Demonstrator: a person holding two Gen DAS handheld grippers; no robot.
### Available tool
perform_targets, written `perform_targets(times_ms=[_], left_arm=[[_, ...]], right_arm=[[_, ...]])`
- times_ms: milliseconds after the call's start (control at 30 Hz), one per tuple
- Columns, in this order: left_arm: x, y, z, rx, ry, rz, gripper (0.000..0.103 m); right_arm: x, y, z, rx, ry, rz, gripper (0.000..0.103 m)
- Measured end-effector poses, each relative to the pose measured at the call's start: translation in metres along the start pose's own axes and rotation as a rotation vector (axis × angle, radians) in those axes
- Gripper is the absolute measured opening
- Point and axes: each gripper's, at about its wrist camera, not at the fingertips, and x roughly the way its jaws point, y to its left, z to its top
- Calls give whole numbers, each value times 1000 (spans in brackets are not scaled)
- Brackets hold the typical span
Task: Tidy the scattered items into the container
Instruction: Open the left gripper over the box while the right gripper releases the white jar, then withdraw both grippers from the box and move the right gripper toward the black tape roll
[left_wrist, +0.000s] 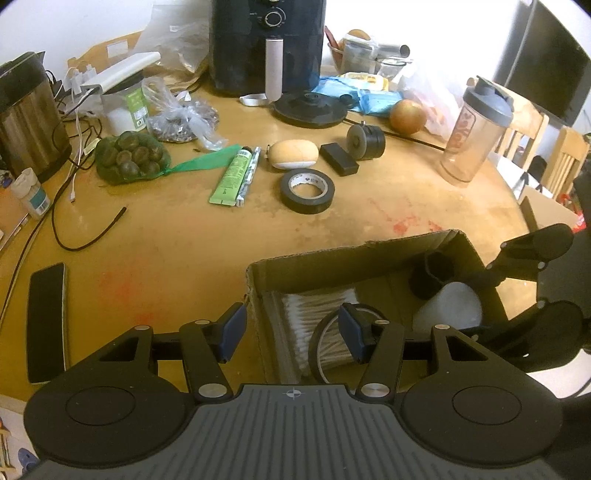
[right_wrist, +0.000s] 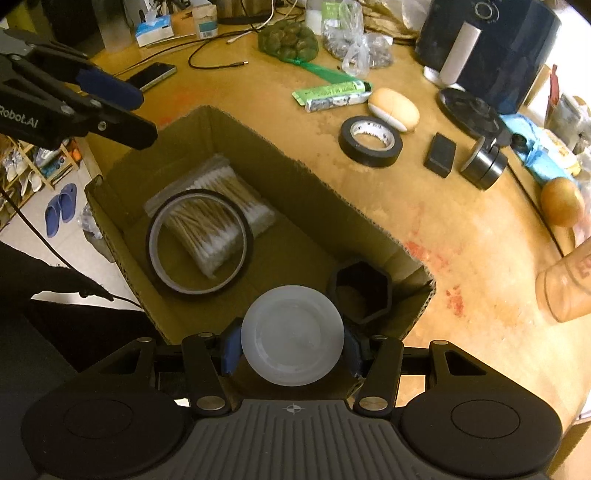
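Left gripper (left_wrist: 291, 332) jaws wide, nothing between them, hovering at the cardboard box's (right_wrist: 280, 155) near-left rim. Right gripper (right_wrist: 291, 349) jaws closed on a white round lid (right_wrist: 292, 335), held over the box's near end.

Risk, as judged: a release here could drop the lid onto the black hexagonal cup (right_wrist: 364, 291) just right of the jaws, or tip it over the box wall.

Already in the box, ahead-left of the jaws: cotton swabs (right_wrist: 214, 218) under a tape ring (right_wrist: 201, 242).

Ahead on the table: green tube (left_wrist: 232, 175), black tape roll (left_wrist: 307, 191), beige oval case (left_wrist: 293, 154), black block (left_wrist: 339, 158), caster wheel (left_wrist: 365, 141). The right gripper crowds the box opening.
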Motion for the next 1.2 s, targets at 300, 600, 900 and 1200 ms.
perform_targets(times_ms=[300,600,900,1200], left_arm=[[-1,-6,6,14,-16,-5,54],[2,-9,12,25,-16,-14,54],[7,-15,27,44,-25,-36,54],[9,-14,43,62,-54,-65,54]], right_arm=[[-31,-17,-5,138,-136,46,89],[-54,-39,-15,285,-266,10,103],[-66,-63,-9,360,-344,-49,103],[-69,-82,1,357,-400,-125,103]])
